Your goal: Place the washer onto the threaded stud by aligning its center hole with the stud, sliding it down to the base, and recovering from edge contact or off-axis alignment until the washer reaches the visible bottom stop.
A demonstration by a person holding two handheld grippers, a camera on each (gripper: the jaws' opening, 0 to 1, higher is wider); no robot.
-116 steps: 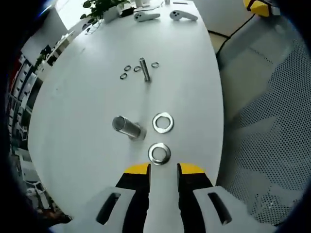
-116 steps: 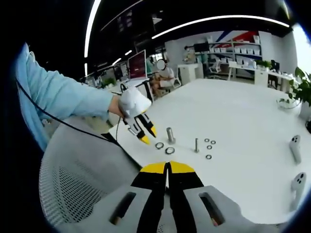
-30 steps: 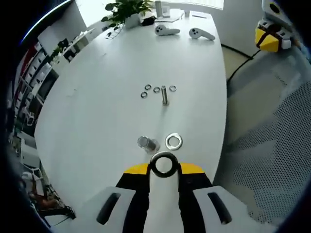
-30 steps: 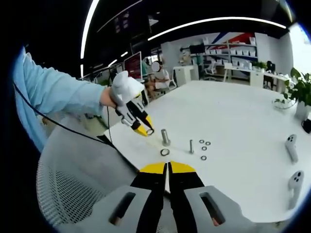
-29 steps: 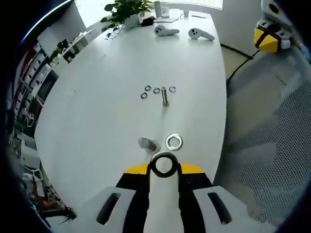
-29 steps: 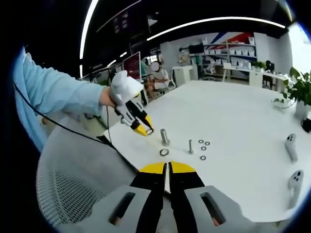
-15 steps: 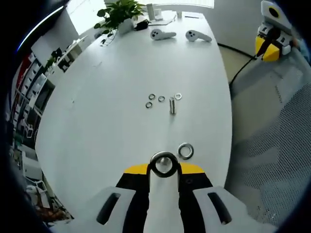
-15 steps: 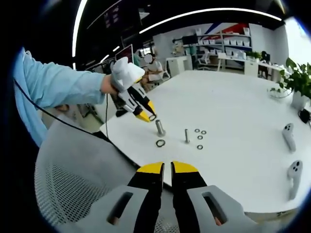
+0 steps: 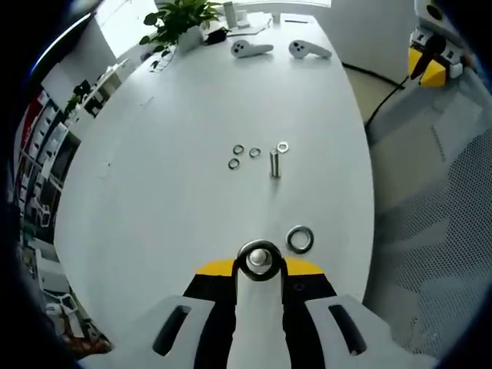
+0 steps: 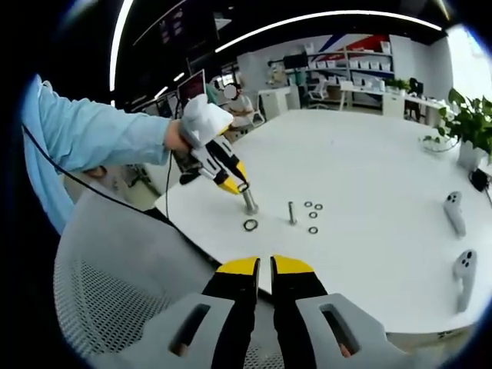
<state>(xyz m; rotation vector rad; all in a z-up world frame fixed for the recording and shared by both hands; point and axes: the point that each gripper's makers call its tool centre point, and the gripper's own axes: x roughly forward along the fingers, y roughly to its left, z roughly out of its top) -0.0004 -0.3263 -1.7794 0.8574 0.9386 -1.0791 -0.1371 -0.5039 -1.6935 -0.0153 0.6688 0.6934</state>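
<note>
Steel washer [image 9: 259,259] sits pinched in the left gripper [image 9: 260,267] jaws, over the stud [image 10: 250,201] top seen through its hole. Beside lies a second washer [image 9: 300,239] on the white table [image 9: 184,100], a bolt [image 9: 274,164] farther. Right gripper [image 10: 265,267] jaws are nearly closed, empty.

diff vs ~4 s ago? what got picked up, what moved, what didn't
The left gripper took one large washer off the table and carried it over the thick stud; it now sits right above the stud's top. The second large washer, the thin bolt and the small washers stayed put. The right gripper stays back, holding nothing.
</note>
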